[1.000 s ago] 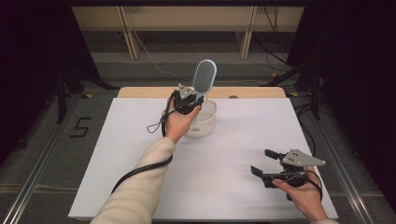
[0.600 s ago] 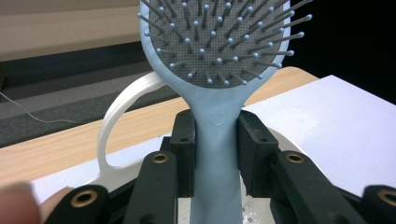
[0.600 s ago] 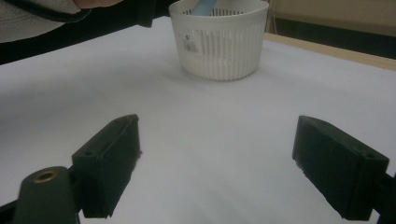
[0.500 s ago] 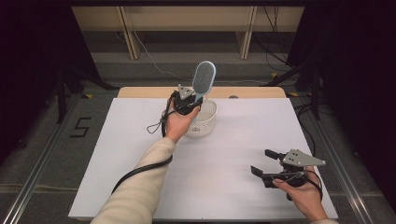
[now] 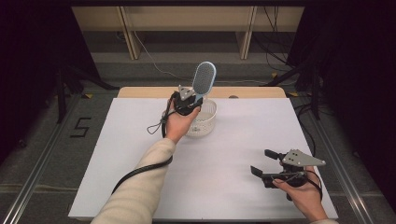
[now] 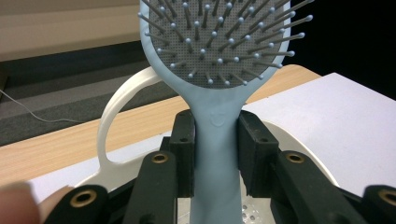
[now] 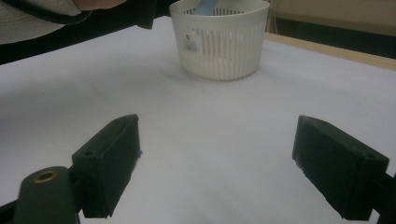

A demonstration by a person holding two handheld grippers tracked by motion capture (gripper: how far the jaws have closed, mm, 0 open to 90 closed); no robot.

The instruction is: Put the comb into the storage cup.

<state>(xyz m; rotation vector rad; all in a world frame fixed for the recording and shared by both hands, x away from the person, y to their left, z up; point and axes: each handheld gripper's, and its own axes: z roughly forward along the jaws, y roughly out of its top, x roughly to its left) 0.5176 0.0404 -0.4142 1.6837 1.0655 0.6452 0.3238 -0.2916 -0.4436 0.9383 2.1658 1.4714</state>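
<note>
We found the basket point(image 5: 201, 122) on the table point(image 5: 233, 140) toward its far edge, a little left of the middle. The hairbrush point(image 5: 204, 80) stood upright over it, its handle reaching down into the basket and its head above the rim, between the fingers point(image 6: 184, 144) of the left gripper point(image 5: 187, 103) on the basket's left side. The right gripper point(image 5: 262, 163) sat well apart at the near right corner of the table.

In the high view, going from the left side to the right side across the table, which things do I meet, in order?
Black cable → left gripper, its jaws shut on the light blue hairbrush → white basket → right gripper, jaws open, low on the white table.
</note>
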